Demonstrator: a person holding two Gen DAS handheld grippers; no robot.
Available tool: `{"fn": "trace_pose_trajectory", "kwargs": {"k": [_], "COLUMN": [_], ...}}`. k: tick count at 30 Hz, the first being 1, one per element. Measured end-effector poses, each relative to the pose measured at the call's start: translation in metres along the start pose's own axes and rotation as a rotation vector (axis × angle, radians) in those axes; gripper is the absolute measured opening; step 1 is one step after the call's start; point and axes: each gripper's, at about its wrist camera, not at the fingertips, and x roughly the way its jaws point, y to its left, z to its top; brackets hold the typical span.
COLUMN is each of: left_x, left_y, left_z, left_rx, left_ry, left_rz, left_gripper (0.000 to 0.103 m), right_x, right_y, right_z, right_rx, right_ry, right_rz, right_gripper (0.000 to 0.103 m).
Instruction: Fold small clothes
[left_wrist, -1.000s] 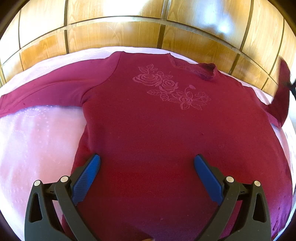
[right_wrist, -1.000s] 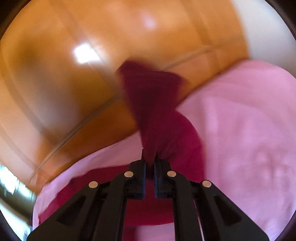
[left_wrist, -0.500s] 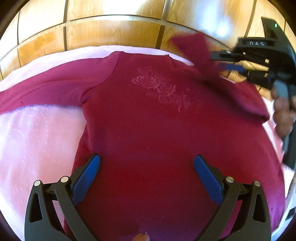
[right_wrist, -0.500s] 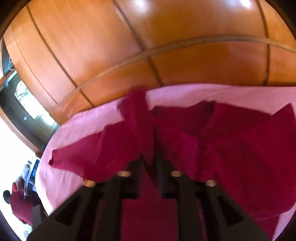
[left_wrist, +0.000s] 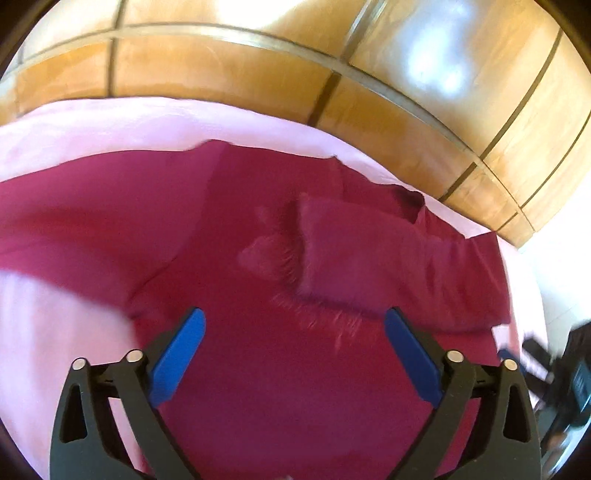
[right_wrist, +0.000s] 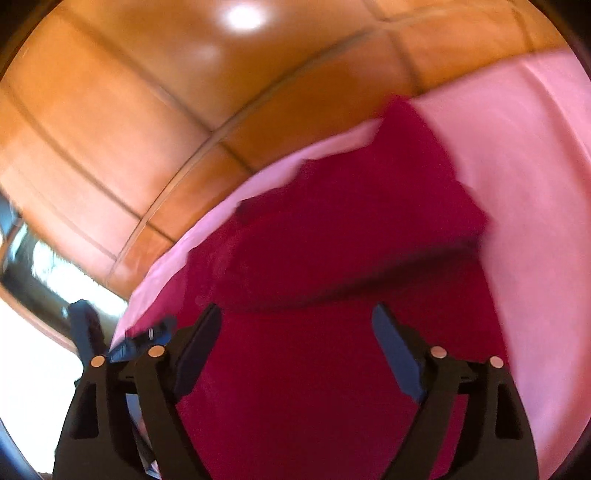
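A dark red long-sleeved top with a rose print lies flat on the pink bedsheet. Its right sleeve is folded across the chest, over part of the print. Its left sleeve stretches out to the left. My left gripper is open and empty above the top's lower body. My right gripper is open and empty above the top, with the folded sleeve in front of it. The right gripper also shows at the left wrist view's right edge.
A wooden panelled headboard runs along the far side of the bed and shows in the right wrist view. Pink sheet lies to the right of the top. The left gripper's body is seen at lower left.
My right gripper carried the right sleeve over the chest, let go of it and opened, then drew back to the right. My left gripper stayed open and shifted slightly.
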Motion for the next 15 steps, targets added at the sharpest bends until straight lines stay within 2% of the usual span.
{"fn": "trace_pose_trajectory", "kwargs": {"k": [4,6,7,8,9,12,14,15], "left_x": [0.042,0.053,0.054,0.055,0.056,0.036,0.021,0.013], "left_y": [-0.014,-0.020,-0.023,-0.026,-0.026,-0.017,-0.008,-0.001], "left_z": [0.020,0.025,0.027,0.029,0.033,0.039,0.040,0.040], "left_rx": [-0.002,0.004,0.006,0.006,-0.003,-0.051,-0.075,-0.087], "left_ry": [0.081,0.081,0.069,0.063,0.073,-0.008,-0.054,-0.077], "left_rz": [-0.036,-0.039,-0.040,-0.057,-0.086,-0.120,-0.117,-0.104], "left_gripper": [0.078,0.065,0.056,0.028,0.018,0.013,0.013,0.012], "right_x": [-0.004,0.001,0.003,0.008,0.008,0.015,0.011,0.014], "right_y": [-0.038,-0.045,-0.046,-0.046,-0.046,-0.044,-0.051,-0.054], "right_z": [0.009,0.016,0.018,0.024,0.029,0.047,0.056,0.057], "right_rx": [0.129,0.161,0.167,0.175,0.179,0.182,0.194,0.213], "right_ry": [-0.021,-0.033,-0.038,-0.047,-0.057,-0.112,-0.162,-0.154], "right_rz": [0.026,0.049,0.059,0.072,0.079,0.097,0.073,0.065], "right_gripper": [0.088,0.088,0.088,0.088,0.088,0.088,0.090,0.090]}}
